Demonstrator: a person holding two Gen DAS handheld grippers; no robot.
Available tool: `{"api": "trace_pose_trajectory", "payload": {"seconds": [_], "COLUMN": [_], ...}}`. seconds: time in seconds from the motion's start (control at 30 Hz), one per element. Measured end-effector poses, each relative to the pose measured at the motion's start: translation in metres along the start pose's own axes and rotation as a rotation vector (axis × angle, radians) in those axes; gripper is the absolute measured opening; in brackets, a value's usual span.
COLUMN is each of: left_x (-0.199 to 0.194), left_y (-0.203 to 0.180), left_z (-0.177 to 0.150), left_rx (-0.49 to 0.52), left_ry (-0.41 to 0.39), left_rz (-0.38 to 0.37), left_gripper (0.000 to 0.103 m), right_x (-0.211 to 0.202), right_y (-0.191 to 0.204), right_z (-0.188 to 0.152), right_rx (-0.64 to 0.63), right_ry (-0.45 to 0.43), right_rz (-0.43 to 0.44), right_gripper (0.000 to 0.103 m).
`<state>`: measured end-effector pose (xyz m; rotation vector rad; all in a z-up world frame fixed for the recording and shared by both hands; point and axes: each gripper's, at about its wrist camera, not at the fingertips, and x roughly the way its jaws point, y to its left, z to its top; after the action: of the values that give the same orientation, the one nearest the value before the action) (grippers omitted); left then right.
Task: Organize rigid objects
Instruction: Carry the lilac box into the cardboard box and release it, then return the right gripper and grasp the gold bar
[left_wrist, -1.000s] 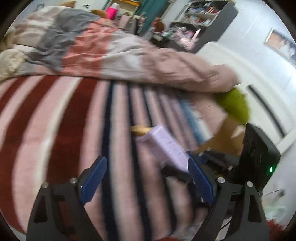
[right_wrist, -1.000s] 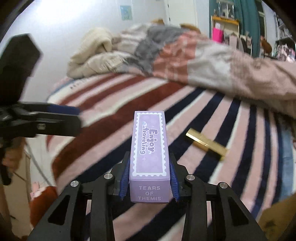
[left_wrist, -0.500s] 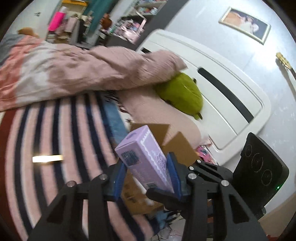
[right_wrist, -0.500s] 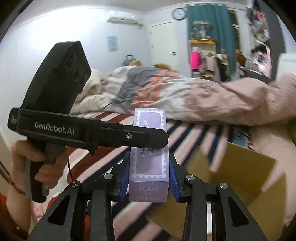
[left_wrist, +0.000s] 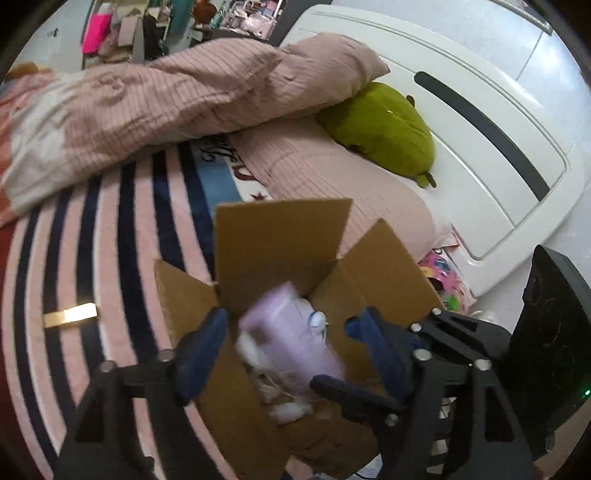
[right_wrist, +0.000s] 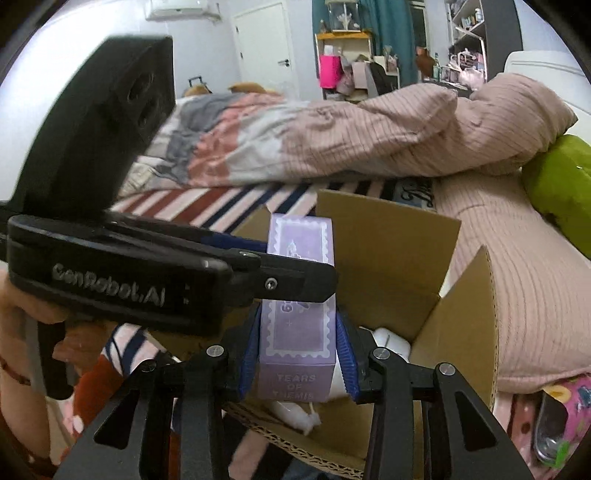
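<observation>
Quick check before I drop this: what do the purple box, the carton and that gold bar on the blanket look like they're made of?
Purple box: printed paperboard, slightly glossy, crisp folded edges.
Carton: plain brown corrugated cardboard, matte; fluting shows along its cut edge.
Gold bar: shiny, metallic-looking and reflective; metal or foil-wrapped, too small to tell.

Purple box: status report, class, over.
Right gripper shut on purple box, over open cardboard box. Left gripper open, alongside. Gold bar on blanket.

box (left_wrist: 291, 332): motion-blurred, lower centre
carton (right_wrist: 391, 240) contents: white items, unidentifiable
left gripper (right_wrist: 295, 284): covers box print
</observation>
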<state>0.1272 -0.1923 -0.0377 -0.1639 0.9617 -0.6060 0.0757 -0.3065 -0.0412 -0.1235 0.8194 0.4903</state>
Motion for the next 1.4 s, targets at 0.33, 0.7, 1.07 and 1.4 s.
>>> {"api": "trace_pose_trajectory", "payload": {"seconds": [0.33,0.7,1.07,1.4], "left_x": [-0.081,-0.152,-0.125,-0.097], "left_y": [0.038,0.151,0.263,0.286], "left_z": [-0.014,-0.084,-0.148,-0.154], "left_rx": [-0.04,-0.169,-0.323,-0.297], "left_ry": [-0.143,-0.192,-0.141,-0.067], "left_rz": [0.09,0.321,0.348,0.371], "left_gripper": [0.083,0.083,0.083,0.083], "right_x": [-0.011,0.034,0.18,0.271], "right_y": [0.024,0.143,0.155,0.133], "right_z": [0.009,0.031,0.027,0.048], "right_rx": [0.005,-0.168,-0.076,-0.221], "right_ry": [-0.101,-0.114,0.095,0.08], "right_rz": [0.033,0.211,0.135,-0.116], "right_gripper": [0.057,0.058,0.067,0.081]}}
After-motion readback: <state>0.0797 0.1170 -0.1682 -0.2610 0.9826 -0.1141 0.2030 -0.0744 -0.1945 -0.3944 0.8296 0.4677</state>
